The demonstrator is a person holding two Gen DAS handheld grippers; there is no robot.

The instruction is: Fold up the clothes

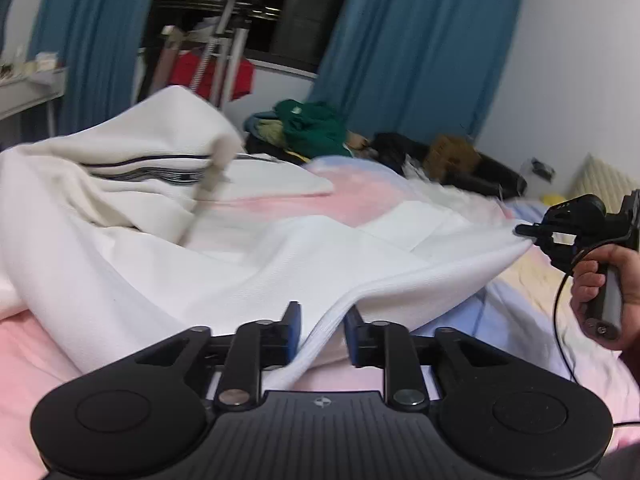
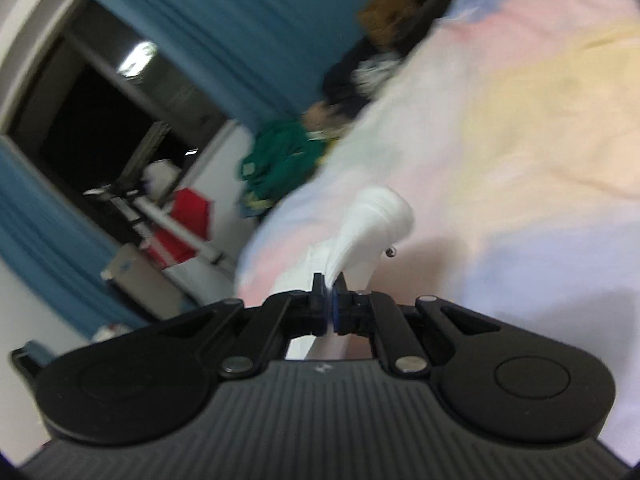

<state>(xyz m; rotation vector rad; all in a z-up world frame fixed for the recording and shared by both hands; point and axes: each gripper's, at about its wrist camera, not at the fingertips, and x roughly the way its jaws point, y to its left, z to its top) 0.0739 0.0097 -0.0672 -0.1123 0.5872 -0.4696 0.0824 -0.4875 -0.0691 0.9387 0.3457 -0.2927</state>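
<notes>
Left gripper [image 1: 322,330] sits nearest, jaws apart, the ribbed hem of the white garment [image 1: 240,264] lying loose between its pads on the pastel bedsheet [image 1: 520,292]. Right gripper [image 2: 330,304] is clamped tight on a corner, pulling it taut. Risk: with only one end pinned, that tug could drag the hem clear and skew the fold.

White garment [image 1: 248,264] lies rumpled, partly spread across the pastel bedspread [image 1: 360,196].
</notes>
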